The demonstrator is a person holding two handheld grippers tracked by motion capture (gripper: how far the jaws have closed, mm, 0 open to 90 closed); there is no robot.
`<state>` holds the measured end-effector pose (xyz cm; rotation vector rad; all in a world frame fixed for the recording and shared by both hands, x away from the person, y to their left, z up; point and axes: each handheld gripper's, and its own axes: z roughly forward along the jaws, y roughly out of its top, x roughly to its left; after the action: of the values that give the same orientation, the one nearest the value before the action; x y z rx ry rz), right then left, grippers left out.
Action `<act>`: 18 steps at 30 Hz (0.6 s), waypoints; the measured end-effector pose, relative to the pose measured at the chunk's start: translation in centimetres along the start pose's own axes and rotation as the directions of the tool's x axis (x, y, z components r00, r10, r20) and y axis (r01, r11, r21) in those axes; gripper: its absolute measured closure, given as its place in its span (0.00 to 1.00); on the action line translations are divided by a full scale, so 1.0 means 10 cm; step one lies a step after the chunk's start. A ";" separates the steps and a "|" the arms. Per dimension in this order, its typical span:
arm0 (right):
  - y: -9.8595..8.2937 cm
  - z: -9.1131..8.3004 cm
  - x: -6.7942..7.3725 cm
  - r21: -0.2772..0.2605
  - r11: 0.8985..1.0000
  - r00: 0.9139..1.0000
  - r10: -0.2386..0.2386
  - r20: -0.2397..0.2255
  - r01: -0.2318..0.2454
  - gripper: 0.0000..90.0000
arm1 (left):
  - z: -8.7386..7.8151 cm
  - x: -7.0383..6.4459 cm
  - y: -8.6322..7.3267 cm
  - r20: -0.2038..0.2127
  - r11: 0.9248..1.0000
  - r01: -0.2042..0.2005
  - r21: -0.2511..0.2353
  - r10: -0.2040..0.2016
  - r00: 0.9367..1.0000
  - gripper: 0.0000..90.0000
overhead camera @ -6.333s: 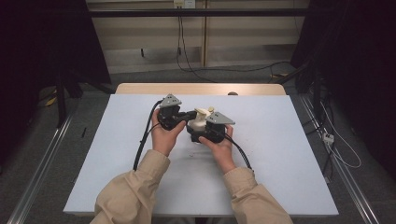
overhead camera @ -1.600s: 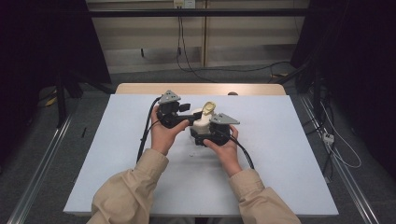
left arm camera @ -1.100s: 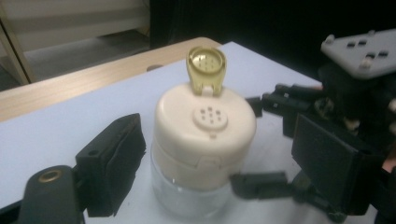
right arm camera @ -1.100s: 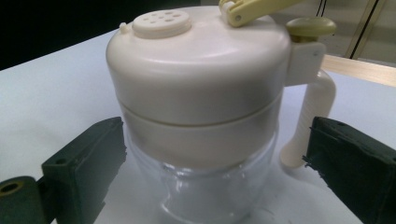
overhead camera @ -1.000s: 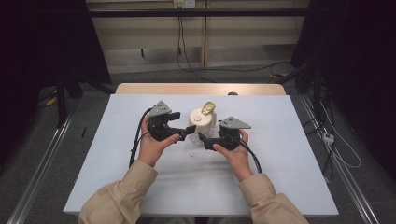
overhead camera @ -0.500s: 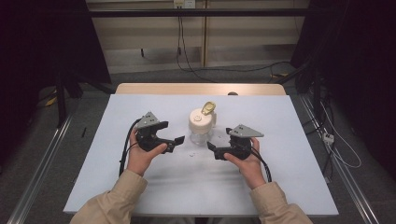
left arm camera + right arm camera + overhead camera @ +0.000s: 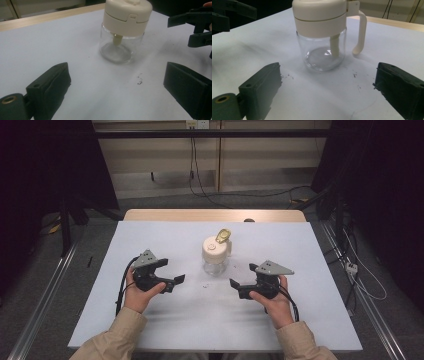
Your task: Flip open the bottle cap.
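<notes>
A clear glass jar [image 7: 216, 256] with a cream lid, a side handle and a gold spoon top stands upright mid-table. It looks empty apart from a spoon stem inside [image 7: 334, 45]. My left gripper [image 7: 175, 283] rests on the table to the jar's front left, open and empty, pointing right. My right gripper [image 7: 236, 288] lies to the front right, open and empty, pointing left. The left gripper view has the jar [image 7: 125, 30] beyond my open left gripper [image 7: 117, 92], with the right gripper [image 7: 197, 27] at the upper right. In the right gripper view the jar [image 7: 322, 37] stands beyond the open right gripper [image 7: 327, 92].
The table [image 7: 310, 320] is covered with a white sheet, with a wooden edge [image 7: 215, 215] at the back. Small dark specks [image 7: 139, 79] lie on the sheet in front of the jar. Cables [image 7: 200, 175] run across the floor behind.
Both grippers had been together at the jar; they have let go and drawn apart, outward and toward the person. The jar stays standing on its own.
</notes>
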<state>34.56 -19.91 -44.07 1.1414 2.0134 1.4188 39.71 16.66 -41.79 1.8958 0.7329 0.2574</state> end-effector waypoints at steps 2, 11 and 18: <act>-0.02 -0.03 -0.01 0.003 1.000 1.000 0.000 0.005 0.000 0.07 | -0.03 0.01 -0.03 -0.007 1.000 -0.004 0.001 0.004 1.000 0.07; -0.09 -0.19 -0.02 0.008 1.000 1.000 -0.018 -0.003 0.018 0.06 | -0.16 0.02 -0.16 0.001 1.000 0.002 0.017 -0.002 1.000 0.07; -0.14 -0.31 -0.02 0.002 1.000 1.000 -0.020 -0.012 0.020 0.06 | -0.27 0.04 -0.23 -0.006 1.000 0.011 -0.001 -0.011 1.000 0.07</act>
<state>31.94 -22.00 -44.16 1.1130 2.0294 1.4180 37.84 19.53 -42.73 1.8901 0.7471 0.2561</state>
